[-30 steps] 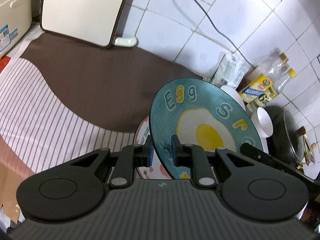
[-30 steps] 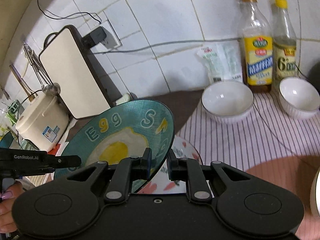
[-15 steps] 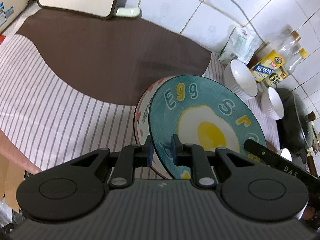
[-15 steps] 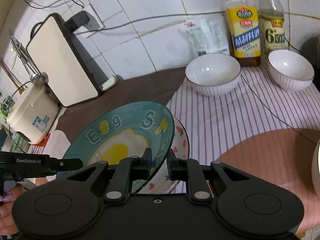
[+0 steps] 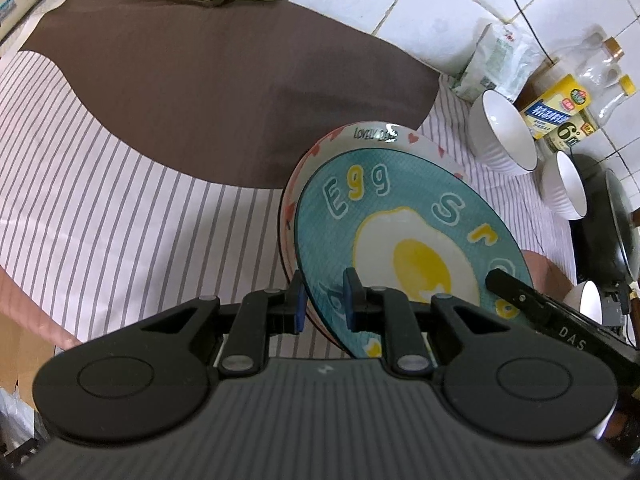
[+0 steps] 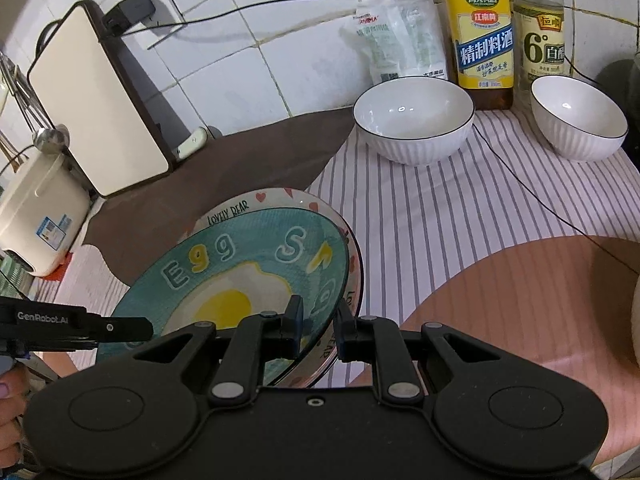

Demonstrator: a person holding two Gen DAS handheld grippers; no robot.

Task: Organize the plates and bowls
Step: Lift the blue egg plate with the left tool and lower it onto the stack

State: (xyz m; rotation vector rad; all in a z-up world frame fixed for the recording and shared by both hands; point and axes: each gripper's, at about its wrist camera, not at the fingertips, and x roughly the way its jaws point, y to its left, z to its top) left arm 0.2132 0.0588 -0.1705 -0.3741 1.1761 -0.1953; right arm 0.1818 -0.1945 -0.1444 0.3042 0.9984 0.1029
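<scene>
From the left wrist, the left gripper (image 5: pixel 325 298) is clamped on the near rim of the teal egg plate (image 5: pixel 404 248), one blue pad above the face and one beneath; the plate hangs tilted just over the pink-and-white bear plate (image 5: pixel 374 136) that lies on the striped cloth (image 5: pixel 120 184), and whether the two already touch I cannot tell; the teal plate looks like glazed ceramic, stiff, fairly heavy for its thin edge, slick and breakable, so a hold on the rim at opposite sides seems the sound one; two ribbed white bowls (image 5: pixel 504 132) stand well apart toward the tiled wall, beside a dark pan (image 5: pixel 616 232). From the right wrist, the right gripper (image 6: pixel 318 330) is likewise closed on the teal plate's rim on the opposite side, the left tool's black finger reaching in from the far edge; the bear plate shows as a crescent behind and under it, glossy, with hearts and lettering; the bowls have thin dark rims and fluted walls, smooth inside, best taken by the lip; two bottles (image 6: pixel 484 36) and a plastic pouch (image 6: pixel 400 40) stand against the wall behind them; the cloth is soft, matt, part brown, part striped.
</scene>
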